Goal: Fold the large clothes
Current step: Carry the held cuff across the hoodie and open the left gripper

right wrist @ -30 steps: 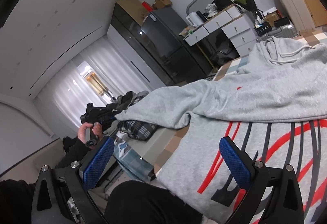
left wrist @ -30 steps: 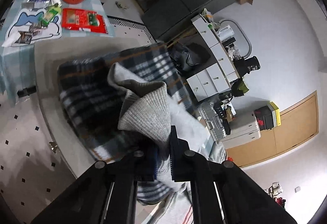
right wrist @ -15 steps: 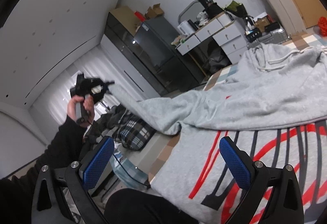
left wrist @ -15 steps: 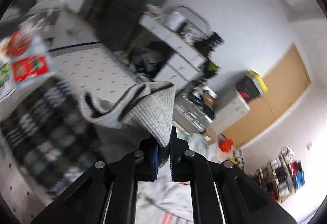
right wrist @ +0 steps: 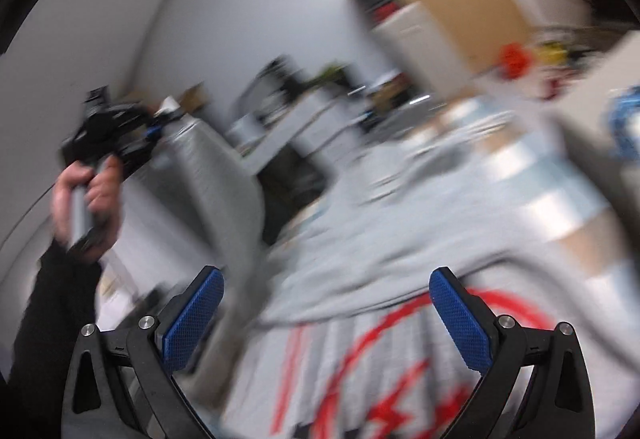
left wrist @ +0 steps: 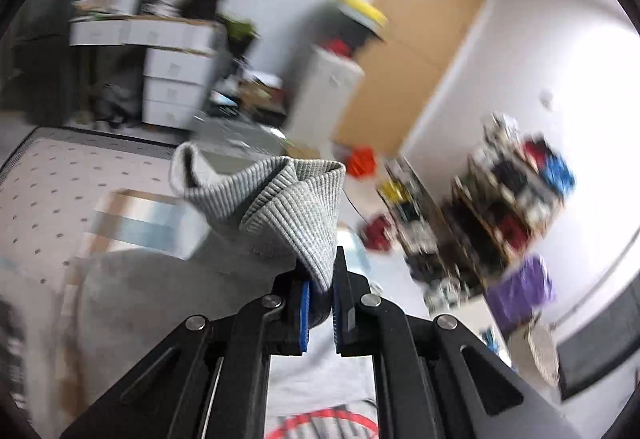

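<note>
Your left tongs [left wrist: 320, 303] are clamped tight on the ribbed cuff [left wrist: 292, 215] of the grey hoodie [right wrist: 400, 239], the knit bunched up above the 2 blue pads [left wrist: 305, 313] and the sleeve [right wrist: 224, 191] trailing down from it. In the right wrist view you hold those tongs raised in your left hand [right wrist: 86, 199], dark sleeve at the wrist, with the grey sleeve stretched from them down to the body of the garment.

Your right tongs [right wrist: 326, 315] stand wide open with nothing between the blue pads; they hover just above the hoodie's front, where the red and dark print [right wrist: 384, 379] shows.

The hoodie lies spread on the worktop [right wrist: 560, 215], which wears a pale checked cloth. Both views are blurred, so finer detail of the room behind cannot be told.
</note>
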`<state>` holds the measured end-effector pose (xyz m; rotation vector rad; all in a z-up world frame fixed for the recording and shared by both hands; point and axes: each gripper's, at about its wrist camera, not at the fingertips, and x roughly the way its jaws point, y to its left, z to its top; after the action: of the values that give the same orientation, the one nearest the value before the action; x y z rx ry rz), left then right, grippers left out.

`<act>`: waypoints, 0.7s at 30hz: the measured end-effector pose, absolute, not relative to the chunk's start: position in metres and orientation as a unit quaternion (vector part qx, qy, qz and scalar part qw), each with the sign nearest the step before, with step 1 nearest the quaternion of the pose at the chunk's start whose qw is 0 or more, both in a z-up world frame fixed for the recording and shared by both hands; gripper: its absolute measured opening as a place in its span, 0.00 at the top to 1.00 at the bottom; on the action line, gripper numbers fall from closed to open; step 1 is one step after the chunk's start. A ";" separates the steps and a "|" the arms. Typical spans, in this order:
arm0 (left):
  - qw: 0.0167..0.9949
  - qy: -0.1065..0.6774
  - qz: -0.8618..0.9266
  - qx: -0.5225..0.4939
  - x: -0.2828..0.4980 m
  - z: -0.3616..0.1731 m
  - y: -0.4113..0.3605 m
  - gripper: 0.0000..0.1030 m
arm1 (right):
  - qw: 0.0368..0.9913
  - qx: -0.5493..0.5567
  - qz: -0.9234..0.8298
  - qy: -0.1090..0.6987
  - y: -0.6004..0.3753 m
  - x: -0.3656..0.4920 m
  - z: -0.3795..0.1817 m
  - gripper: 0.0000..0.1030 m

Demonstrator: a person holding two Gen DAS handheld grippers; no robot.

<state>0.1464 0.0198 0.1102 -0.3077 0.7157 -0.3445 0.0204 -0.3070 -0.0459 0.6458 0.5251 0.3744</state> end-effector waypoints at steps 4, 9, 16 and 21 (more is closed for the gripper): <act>0.866 0.430 -0.219 -0.131 0.175 0.026 -0.068 0.96 | 0.905 0.362 0.073 0.214 -0.367 0.004 -0.049 0.00; 0.807 0.533 -0.230 -0.103 0.187 -0.093 -0.138 0.97 | 0.890 0.419 0.022 0.178 -0.415 -0.013 -0.055 0.00; 0.759 0.592 -0.264 -0.059 0.180 -0.158 -0.171 0.90 | 0.896 0.413 0.021 0.162 -0.429 -0.015 -0.049 0.00; 0.727 0.595 -0.332 -0.087 0.176 -0.134 -0.145 0.58 | 0.895 0.410 0.039 0.174 -0.413 -0.005 -0.051 0.00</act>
<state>0.1762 -0.1448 -0.1343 -0.1915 1.3115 -0.7310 -0.0049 -0.4127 -0.0509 0.8501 0.3599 0.0800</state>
